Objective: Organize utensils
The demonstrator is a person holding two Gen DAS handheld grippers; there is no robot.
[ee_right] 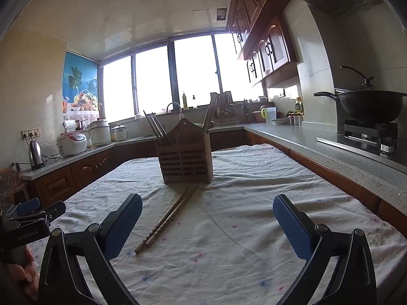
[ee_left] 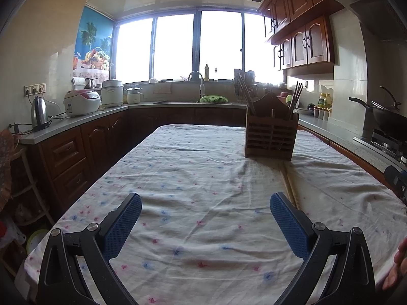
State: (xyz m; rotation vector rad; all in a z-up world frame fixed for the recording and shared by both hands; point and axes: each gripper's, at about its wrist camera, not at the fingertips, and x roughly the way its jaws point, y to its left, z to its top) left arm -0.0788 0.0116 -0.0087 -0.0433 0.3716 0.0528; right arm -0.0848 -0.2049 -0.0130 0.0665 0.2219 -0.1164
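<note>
While several chopsticks already stood upright in both end compartments of the wooden utensil holder (ee_right: 185, 161), one pair of chopsticks (ee_right: 166, 221) lay flat on the cloth-covered bench (ee_right: 254, 228) just in front of it, so the job looked mostly done with that pair left to stow. The right tool (ee_right: 207, 225) was spread wide and gripped nothing, the pair lying ahead between its fingers. The left tool (ee_left: 206, 225) was equally wide and empty.
</note>
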